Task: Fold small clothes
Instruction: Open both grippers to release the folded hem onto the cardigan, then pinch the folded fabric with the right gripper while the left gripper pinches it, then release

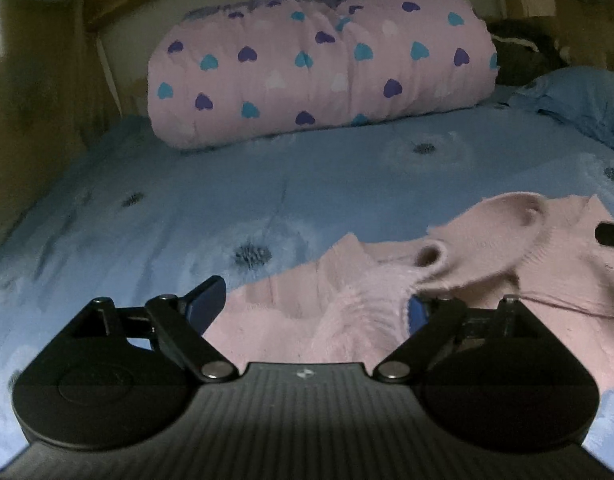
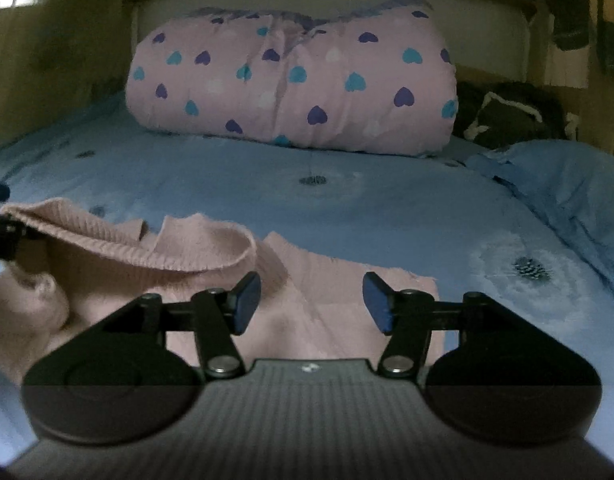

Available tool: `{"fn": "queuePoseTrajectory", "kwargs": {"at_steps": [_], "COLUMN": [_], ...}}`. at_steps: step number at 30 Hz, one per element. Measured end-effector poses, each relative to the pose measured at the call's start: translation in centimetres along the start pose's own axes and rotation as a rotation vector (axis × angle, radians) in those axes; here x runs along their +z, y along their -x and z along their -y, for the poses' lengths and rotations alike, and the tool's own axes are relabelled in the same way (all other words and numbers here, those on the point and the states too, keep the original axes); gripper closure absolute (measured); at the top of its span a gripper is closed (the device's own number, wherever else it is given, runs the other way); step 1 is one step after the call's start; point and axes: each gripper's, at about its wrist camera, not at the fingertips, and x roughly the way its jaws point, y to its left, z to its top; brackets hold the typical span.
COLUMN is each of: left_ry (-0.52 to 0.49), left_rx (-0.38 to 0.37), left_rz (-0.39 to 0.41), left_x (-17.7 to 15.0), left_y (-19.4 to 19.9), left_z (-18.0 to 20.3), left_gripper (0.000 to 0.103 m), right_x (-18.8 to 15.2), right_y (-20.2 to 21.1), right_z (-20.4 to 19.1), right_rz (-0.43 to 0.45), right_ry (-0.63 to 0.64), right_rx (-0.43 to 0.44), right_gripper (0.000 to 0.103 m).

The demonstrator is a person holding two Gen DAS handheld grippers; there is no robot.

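A small pale pink knitted sweater (image 1: 387,280) lies rumpled on the blue bedspread (image 1: 187,200). My left gripper (image 1: 311,304) is open over the sweater's left part, fluffy fabric bunched between its jaws and against the right pad (image 1: 417,312). In the right wrist view the sweater (image 2: 327,300) lies under my right gripper (image 2: 312,300), which is open just above its flat right part. A ribbed fold (image 2: 147,240) of the sweater is raised at the left, where the left gripper's black tip (image 2: 3,232) shows.
A rolled pink quilt with hearts (image 1: 319,68) lies at the head of the bed. A blue pillow (image 1: 579,104) and a dark cloth (image 2: 507,116) lie at the right. A wooden wall (image 1: 35,120) borders the bed on the left.
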Motion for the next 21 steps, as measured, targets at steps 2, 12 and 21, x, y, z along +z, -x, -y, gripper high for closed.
{"fn": "queuePoseTrajectory", "kwargs": {"at_steps": [2,12,21], "left_ry": [0.022,-0.051,-0.201], "left_rx": [-0.039,-0.087,-0.152], "left_rz": [-0.002,0.03,0.052], "left_x": [-0.4,0.3,-2.6], "left_y": [0.6,4.0,4.4], "left_z": [-0.1,0.4,3.5], "left_gripper": [0.013,0.011,0.01], "right_x": [-0.3,-2.1,-3.9], "right_y": [0.9,0.8,-0.8], "right_z": [-0.2,-2.6,-3.1], "right_rz": [-0.006,-0.051,-0.072], "right_ry": [0.028,0.118,0.158], "right_rx": [0.02,0.22,0.167], "right_gripper": [0.045,0.044,0.045]}}
